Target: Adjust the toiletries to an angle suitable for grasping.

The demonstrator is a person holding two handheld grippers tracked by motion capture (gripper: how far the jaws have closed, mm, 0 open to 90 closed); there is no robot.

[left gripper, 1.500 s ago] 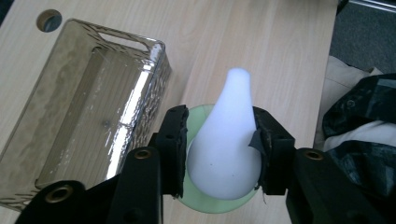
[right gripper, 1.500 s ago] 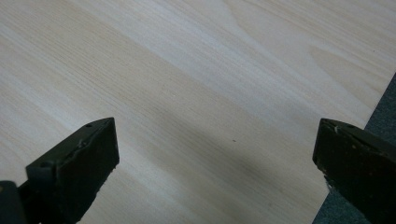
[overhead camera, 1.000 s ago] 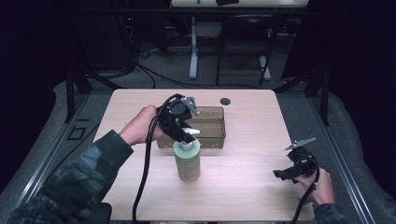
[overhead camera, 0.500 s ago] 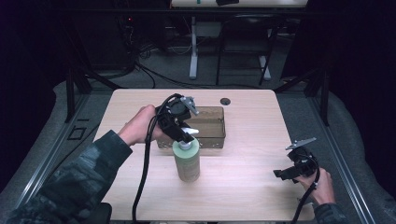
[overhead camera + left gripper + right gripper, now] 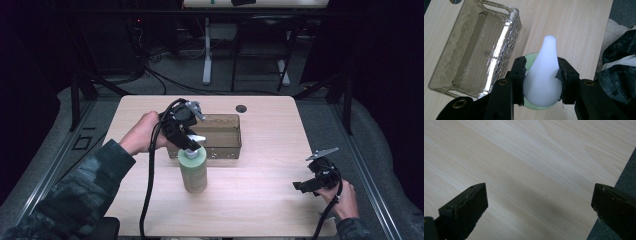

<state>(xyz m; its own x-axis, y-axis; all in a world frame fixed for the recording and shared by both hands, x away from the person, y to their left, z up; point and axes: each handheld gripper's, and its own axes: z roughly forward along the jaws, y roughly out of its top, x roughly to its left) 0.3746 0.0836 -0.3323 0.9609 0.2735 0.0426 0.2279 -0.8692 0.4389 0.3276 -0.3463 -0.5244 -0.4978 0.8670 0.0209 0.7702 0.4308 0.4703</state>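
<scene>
Left tongs (image 5: 541, 82) clamped on white pump head (image 5: 544, 75) of green bottle (image 5: 192, 169), upright on desk (image 5: 260, 200) just in front of clear bin (image 5: 220, 135) (bin holding nothing). Right tongs (image 5: 539, 207) spread wide over bare desk, near right edge.

A pale wood-grain rectangular tabletop (image 5: 260, 200) with a small round dark grommet hole (image 5: 241, 108) near its far edge stands lit in a dark room. Grey carpeted floor (image 5: 320, 117) surrounds it. Beyond, a second table's white metal leg (image 5: 206, 55) rises among black cables (image 5: 165, 80) and slanted black frame struts (image 5: 80, 90).
</scene>
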